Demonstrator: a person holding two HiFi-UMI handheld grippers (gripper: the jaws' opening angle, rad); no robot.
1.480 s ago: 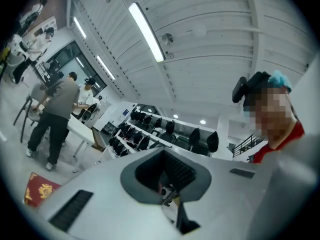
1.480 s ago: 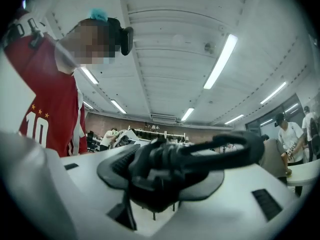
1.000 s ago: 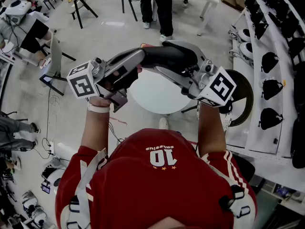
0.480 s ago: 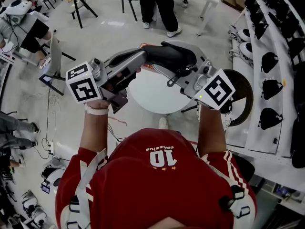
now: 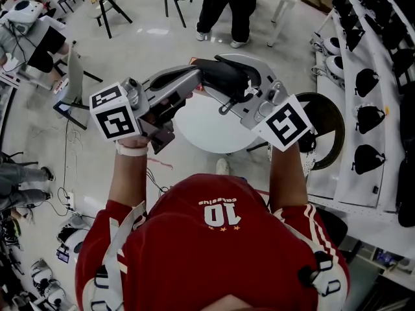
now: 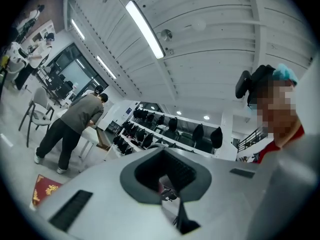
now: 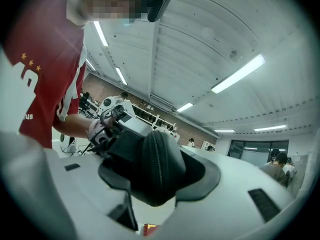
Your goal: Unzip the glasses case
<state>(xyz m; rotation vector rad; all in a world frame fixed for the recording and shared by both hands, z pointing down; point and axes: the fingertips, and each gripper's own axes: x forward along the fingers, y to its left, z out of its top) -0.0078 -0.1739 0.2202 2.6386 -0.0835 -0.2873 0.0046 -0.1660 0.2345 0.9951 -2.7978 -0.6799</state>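
**Head view.** The case is held in the air at upper centre, above the white table. The left gripper meets its left end, and the right gripper wraps its right part.

**Left gripper view.** The jaws are drawn almost together at lower centre. They pinch something dark and textured, with a small metal bit in the gap. It is probably the zip pull at the case's end, though I cannot tell that for certain.

**Right gripper view.** The case fills the space between the jaws. They have just been closing and now clamp its body. The zip runs along the facing edge, and its teeth look meshed where they show.

**Progress.** The case is lifted and braced at both ends. No stretch of zip shows open, so I judge the unzipping is all still to do.

**Against the earlier frame.** The right gripper's marker cube has rolled and shifted a little left. The case sits slightly more to the upper left, and the left gripper is about where it was. The person at the top edge now leans over their table.
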